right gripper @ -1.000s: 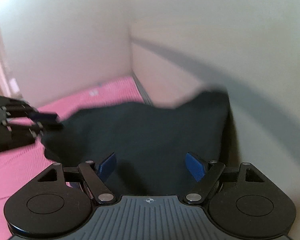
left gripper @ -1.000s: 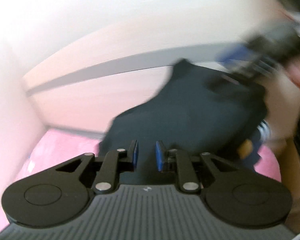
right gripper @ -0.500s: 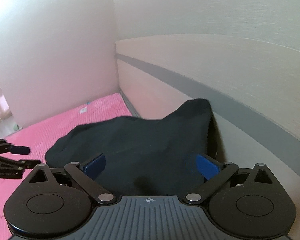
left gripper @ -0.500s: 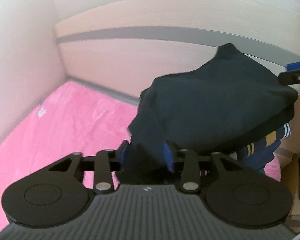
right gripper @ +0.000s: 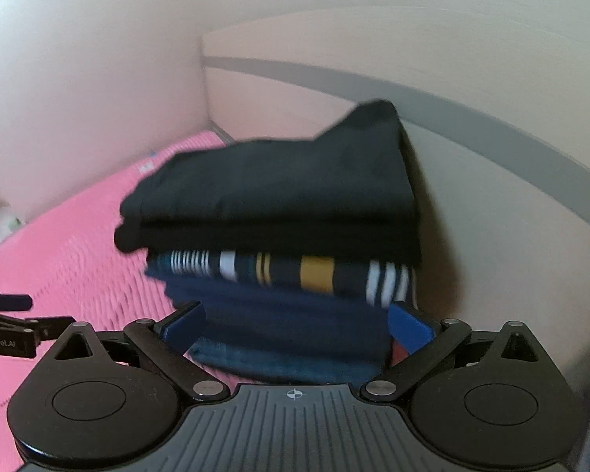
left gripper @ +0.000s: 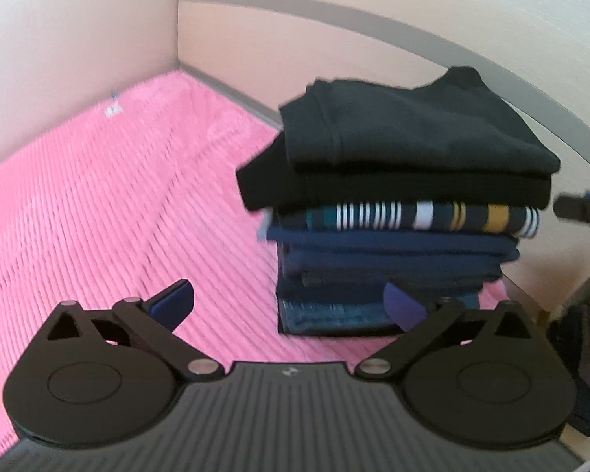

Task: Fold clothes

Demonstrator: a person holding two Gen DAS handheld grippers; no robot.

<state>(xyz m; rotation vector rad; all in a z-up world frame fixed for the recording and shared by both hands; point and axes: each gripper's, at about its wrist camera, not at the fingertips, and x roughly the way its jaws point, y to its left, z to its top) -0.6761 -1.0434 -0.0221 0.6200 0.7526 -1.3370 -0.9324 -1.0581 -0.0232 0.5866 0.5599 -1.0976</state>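
Sitting on top of the stack of folded clothes (left gripper: pixel 397 244) at the far right of the pink mat (left gripper: pixel 98 204), the black garment (left gripper: pixel 413 133) lies folded against the headboard panel (left gripper: pixel 334 51). Left hand-held gripper (left gripper: pixel 289 301) has just been opening and stands wide, nothing between its jaws. Right hand-held gripper (right gripper: pixel 297 324) is spread wide too, just short of the stack and gripping nothing.
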